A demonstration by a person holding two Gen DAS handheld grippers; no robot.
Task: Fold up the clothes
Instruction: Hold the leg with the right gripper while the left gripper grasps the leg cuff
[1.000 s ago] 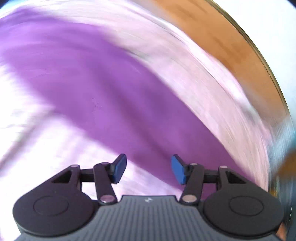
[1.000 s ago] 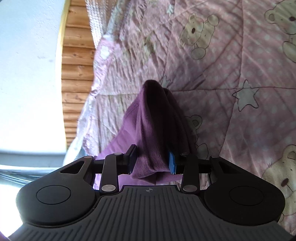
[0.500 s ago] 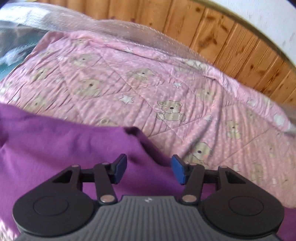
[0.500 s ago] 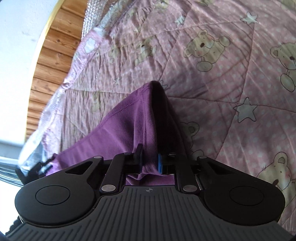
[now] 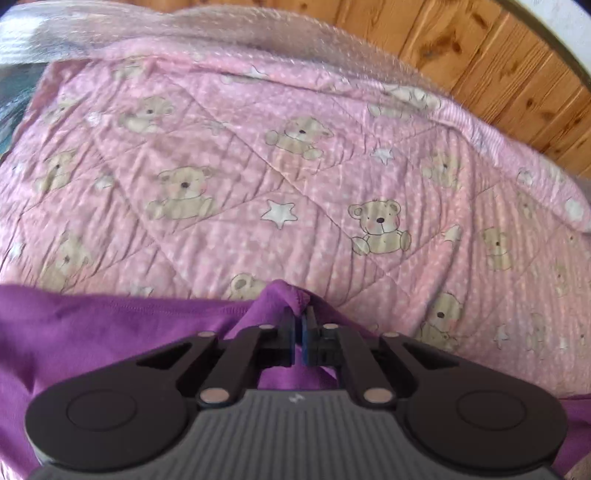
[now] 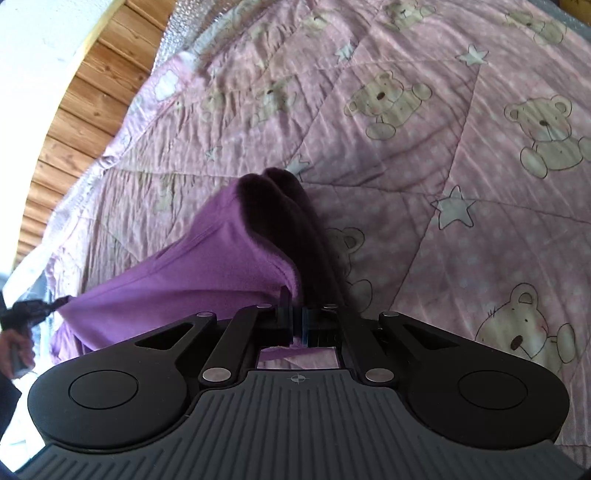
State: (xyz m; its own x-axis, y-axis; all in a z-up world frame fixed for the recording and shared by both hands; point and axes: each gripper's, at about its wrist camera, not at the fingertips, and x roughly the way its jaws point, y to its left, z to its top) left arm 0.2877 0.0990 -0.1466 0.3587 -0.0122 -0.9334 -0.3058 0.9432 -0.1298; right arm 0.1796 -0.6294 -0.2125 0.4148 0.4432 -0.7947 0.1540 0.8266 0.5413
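Two tools, both clenched on the same purple garment [image 5: 92, 332]. Landmark: the pink teddy-bear quilt [image 5: 295, 184] covering the bed.

Left tool [image 5: 299, 332]: jaws pinched together on a bunched corner of the cloth, a small fold poking up past the tips. The rest of the garment spreads flat over the quilt's near edge, running off to the left side of the view and under the tool body.

Right tool [image 6: 298, 325]: jaws shut on a doubled fold of the garment [image 6: 207, 266]. The fabric rises off the quilt as a ridge ahead of the tips, with a shadowed fold on top, then slopes down-left toward the quilt's left edge.

Around the quilt:
- bubble wrap [image 5: 221, 33] along its far edge, in the left wrist view
- wood-panelled wall [image 5: 498, 66] beyond that, also seen at the left of the right wrist view
- a hand [image 6: 16, 350] on the other tool's grip at the quilt's near-left corner, in the right wrist view

The quilt beyond the garment is bare. The raised fold blocks the right camera's view of the quilt just past its tips.
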